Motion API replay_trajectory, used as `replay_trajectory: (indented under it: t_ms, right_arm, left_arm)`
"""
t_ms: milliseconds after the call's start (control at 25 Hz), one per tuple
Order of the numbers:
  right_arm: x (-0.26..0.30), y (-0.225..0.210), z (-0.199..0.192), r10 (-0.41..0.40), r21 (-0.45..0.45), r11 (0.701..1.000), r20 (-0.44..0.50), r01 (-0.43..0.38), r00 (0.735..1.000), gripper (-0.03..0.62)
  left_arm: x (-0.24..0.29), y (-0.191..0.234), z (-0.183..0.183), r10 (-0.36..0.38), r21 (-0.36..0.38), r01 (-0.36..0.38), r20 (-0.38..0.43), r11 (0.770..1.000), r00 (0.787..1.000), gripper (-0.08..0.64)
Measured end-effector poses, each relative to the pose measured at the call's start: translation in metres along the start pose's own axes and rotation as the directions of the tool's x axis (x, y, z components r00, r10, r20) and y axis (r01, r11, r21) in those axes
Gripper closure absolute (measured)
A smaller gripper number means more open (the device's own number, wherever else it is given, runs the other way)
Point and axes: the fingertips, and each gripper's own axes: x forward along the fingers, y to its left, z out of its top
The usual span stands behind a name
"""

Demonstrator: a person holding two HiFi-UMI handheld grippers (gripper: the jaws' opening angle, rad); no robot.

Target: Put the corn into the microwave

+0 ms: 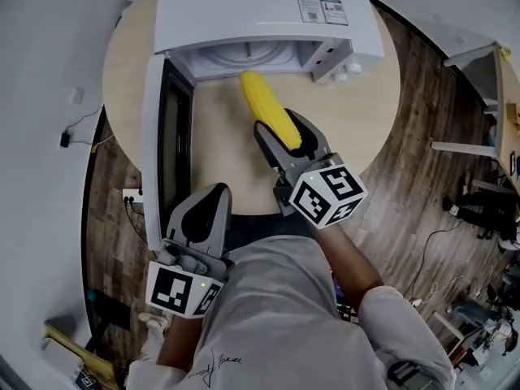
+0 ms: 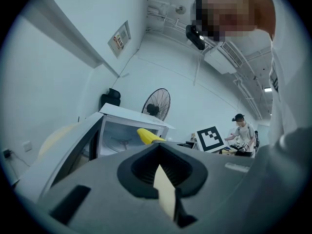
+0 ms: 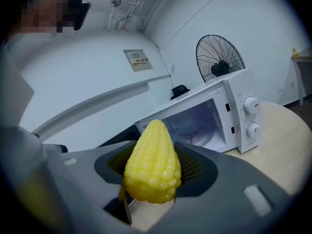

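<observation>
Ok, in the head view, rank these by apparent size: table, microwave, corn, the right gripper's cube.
1. Table
2. Microwave
3. Corn and cube: not ranked. The corn looks longer and the cube broader, and the cube sits nearer the camera, which enlarges it.

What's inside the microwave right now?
Through the open front of the microwave only its turntable shows, with no food on it. Its walls hide the far corners. The corn is outside, held in the right gripper.

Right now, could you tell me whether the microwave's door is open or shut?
Open: the door of the microwave stands swung out, leaving its cavity exposed.
</observation>
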Motion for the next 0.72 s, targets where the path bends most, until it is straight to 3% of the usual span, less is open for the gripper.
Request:
replay_trajectory:
  t_ms: [720]
  right_arm:
    - [0.035, -0.042, -0.007, -0.029, -0.072, 0.997, -0.04, 0.026, 0.999, 0.334]
  left_arm:
    - [0.025, 0.002, -0.023, 0.05, -0.02, -0.051, -0.074, 0.998, 0.996, 0.571]
